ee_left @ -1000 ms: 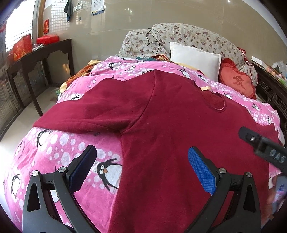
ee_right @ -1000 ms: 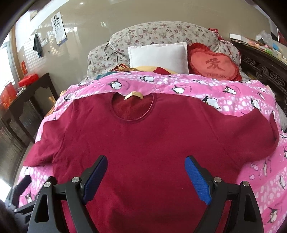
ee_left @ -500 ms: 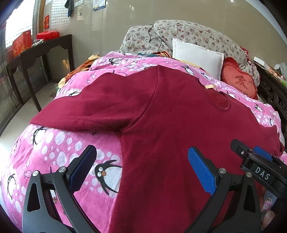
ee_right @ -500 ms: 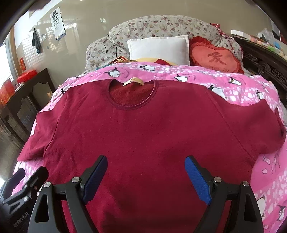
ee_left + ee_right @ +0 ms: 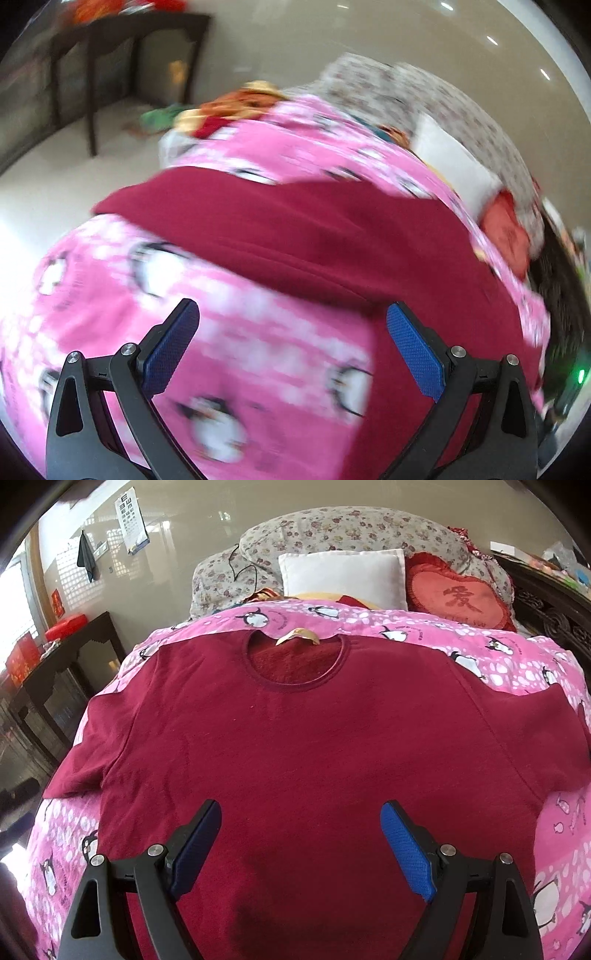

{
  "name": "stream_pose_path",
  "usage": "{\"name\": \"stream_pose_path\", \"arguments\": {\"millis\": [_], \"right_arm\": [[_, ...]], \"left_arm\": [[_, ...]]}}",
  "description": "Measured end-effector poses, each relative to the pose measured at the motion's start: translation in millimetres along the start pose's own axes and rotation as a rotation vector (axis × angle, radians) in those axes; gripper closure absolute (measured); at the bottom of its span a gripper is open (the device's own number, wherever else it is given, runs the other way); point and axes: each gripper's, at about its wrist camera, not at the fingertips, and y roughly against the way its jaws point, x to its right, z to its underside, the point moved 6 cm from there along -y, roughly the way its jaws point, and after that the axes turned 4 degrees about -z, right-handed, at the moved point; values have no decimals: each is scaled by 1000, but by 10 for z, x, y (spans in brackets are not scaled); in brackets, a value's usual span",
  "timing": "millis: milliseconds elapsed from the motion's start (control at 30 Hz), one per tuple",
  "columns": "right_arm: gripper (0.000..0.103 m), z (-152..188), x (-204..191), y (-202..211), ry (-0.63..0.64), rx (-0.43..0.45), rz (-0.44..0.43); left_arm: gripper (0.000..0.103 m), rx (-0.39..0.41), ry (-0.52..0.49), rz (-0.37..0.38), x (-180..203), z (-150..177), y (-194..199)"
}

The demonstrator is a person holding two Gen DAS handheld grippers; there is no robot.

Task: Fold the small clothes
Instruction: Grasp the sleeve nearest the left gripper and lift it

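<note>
A dark red long-sleeved top [image 5: 314,738] lies flat, front up, on a pink penguin blanket [image 5: 517,657], with its collar at the far end and both sleeves spread out. My right gripper [image 5: 301,834] is open and empty above the lower middle of the top. My left gripper [image 5: 291,332] is open and empty above the blanket, just below the left sleeve [image 5: 258,229], its right finger near the sleeve's underarm. The left wrist view is blurred.
A white pillow [image 5: 343,576], a red heart cushion [image 5: 458,594] and floral pillows [image 5: 332,528] lie at the head of the bed. A dark wooden side table [image 5: 62,657] stands at the left. A dark carved bed frame [image 5: 554,616] runs along the right.
My left gripper has swung left and down toward the left sleeve and the bed's left edge. My right gripper has moved slightly closer over the top. Both stay open.
</note>
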Motion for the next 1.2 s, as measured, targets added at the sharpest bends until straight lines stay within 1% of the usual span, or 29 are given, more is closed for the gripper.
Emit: {"name": "stream_pose_path", "arguments": {"millis": [67, 100, 133, 167, 200, 267, 333, 400, 467, 533, 567, 600, 633, 667, 700, 733, 767, 833, 867, 933, 1000, 1067, 1100, 1167, 1200], "right_arm": [[16, 0, -23, -10, -3, -1, -8], [16, 1, -35, -14, -4, -1, -12], [16, 2, -52, -19, -4, 0, -17], [16, 6, -72, -22, -2, -2, -22], [16, 13, -88, -22, -1, -3, -26], [16, 20, -115, -30, 6, -7, -29], [16, 21, -136, -34, 11, -8, -31], [16, 19, -152, -34, 16, -6, -33], [16, 22, -161, -40, 20, -7, -34], [16, 27, -154, -52, 20, -12, -38], [16, 27, -151, -57, 18, -14, -40], [16, 27, -143, -63, 15, -15, -40], [16, 28, -131, -72, 9, -18, -43], [16, 29, -121, -78, 3, -20, -46], [16, 30, -110, -86, -4, -22, -49], [16, 30, -105, -95, -10, -21, -52], [16, 31, -101, -96, -14, -21, -54], [16, 26, -99, -82, -18, -18, -60], [16, 16, -103, -70, -17, -14, -63], [16, -20, -104, -27, -17, -2, -69], [16, -71, -72, 49, -27, 13, -77], [16, -130, -7, 152, -39, 35, -78], [16, -165, 44, 214, -47, 46, -74], [16, -255, 198, 380, -72, 75, -64], [16, -302, 281, 460, -84, 94, -57]], "left_arm": [[4, 2, 81, -19, -332, -144, -42], [5, -12, 123, -12, -460, -187, -91], [8, -31, 166, -2, -578, -217, -144], [10, -54, 211, 17, -684, -239, -204], [10, -86, 266, 45, -793, -251, -292], [10, -118, 334, 83, -900, -262, -419], [10, -124, 355, 107, -939, -302, -486], [10, -99, 382, 127, -977, -388, -507], [10, -98, 416, 145, -1018, -491, -579], [10, -80, 451, 161, -1074, -598, -656], [12, -69, 468, 172, -1095, -649, -690], [19, -61, 473, 179, -1111, -686, -726], [46, -53, 473, 184, -1125, -722, -763], [80, -63, 472, 189, -1137, -738, -817], [91, -90, 476, 195, -1155, -731, -876], [91, -107, 489, 201, -1168, -725, -904], [91, -90, 485, 197, -1160, -741, -847], [93, -22, 409, 171, -1015, -828, -618], [93, 7, 373, 172, -917, -869, -528], [93, 79, 267, 203, -538, -982, -208], [93, 137, 160, 264, -26, -1053, 121], [93, 182, 62, 319, 466, -1052, 373], [93, 198, 3, 361, 772, -1006, 494], [93, 182, -127, 450, 1428, -768, 614], [93, 164, -165, 479, 1637, -656, 602]]}}
